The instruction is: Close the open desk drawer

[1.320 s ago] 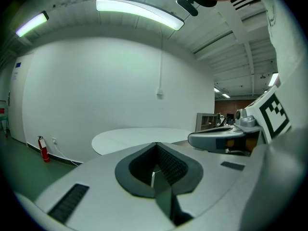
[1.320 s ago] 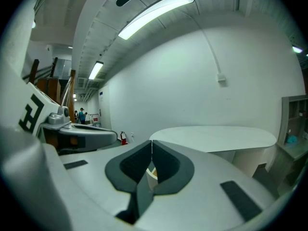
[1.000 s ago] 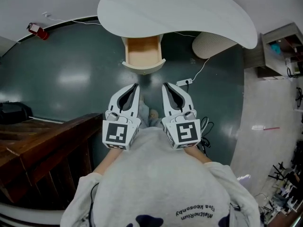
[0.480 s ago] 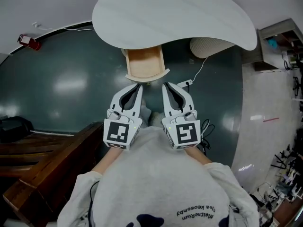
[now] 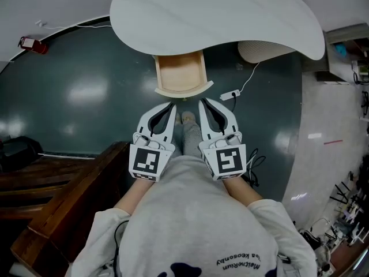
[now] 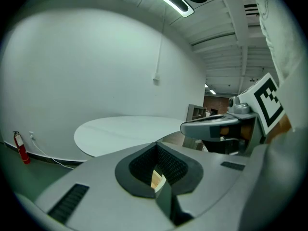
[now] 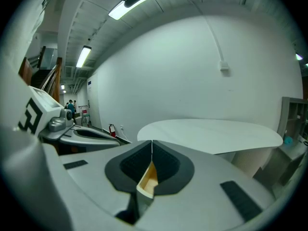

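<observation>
An open light-wood drawer (image 5: 180,74) juts out from under the white oval desk top (image 5: 213,13), its curved white front (image 5: 184,89) facing me. My left gripper (image 5: 172,105) and right gripper (image 5: 202,101) are side by side just short of that front, both shut with nothing held. In the left gripper view a sliver of the drawer (image 6: 157,179) shows through the closed jaws under the desk top (image 6: 130,133). The right gripper view shows the same drawer (image 7: 148,178) through its closed jaws, below the desk top (image 7: 211,134).
A dark wooden bench or stair (image 5: 63,183) stands at the lower left. A power strip with a cable (image 5: 233,94) lies on the dark green floor right of the drawer. A beige round base (image 5: 262,51) sits under the desk's right side. A red extinguisher (image 5: 30,43) stands far left.
Both grippers have moved forward toward the drawer front, which now sits much closer to their tips. The jaws stayed shut.
</observation>
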{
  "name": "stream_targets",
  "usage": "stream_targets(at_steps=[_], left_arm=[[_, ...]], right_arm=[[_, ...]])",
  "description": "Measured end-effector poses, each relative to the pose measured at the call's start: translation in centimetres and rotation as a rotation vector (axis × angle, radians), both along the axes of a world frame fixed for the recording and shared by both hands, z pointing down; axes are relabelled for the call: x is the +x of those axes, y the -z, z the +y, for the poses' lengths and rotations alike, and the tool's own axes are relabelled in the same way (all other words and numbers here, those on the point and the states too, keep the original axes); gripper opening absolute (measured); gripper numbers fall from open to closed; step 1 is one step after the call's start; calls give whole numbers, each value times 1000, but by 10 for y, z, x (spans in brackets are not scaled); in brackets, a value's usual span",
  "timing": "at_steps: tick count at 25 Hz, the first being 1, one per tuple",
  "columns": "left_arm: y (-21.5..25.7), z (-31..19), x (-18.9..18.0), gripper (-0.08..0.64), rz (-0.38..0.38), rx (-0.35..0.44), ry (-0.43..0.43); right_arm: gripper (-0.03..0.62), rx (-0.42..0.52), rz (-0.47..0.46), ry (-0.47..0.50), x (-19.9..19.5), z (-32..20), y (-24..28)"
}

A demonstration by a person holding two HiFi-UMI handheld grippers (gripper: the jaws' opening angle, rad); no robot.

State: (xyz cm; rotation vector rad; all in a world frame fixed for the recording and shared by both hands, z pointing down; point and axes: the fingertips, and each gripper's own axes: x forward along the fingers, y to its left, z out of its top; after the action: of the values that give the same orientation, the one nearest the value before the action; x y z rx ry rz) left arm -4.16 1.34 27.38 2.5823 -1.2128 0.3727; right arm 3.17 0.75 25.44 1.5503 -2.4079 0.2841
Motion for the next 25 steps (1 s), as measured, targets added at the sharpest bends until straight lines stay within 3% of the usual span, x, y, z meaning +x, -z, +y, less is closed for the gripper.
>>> stream_targets(at_steps=[6, 25], left_arm=[[-39, -7, 3, 6, 2, -46, 5], [-113, -17, 4, 6, -24, -121, -17]], right_arm=[[17, -50, 9, 48, -9, -5, -39], [17, -137, 23, 53, -10, -12, -112]])
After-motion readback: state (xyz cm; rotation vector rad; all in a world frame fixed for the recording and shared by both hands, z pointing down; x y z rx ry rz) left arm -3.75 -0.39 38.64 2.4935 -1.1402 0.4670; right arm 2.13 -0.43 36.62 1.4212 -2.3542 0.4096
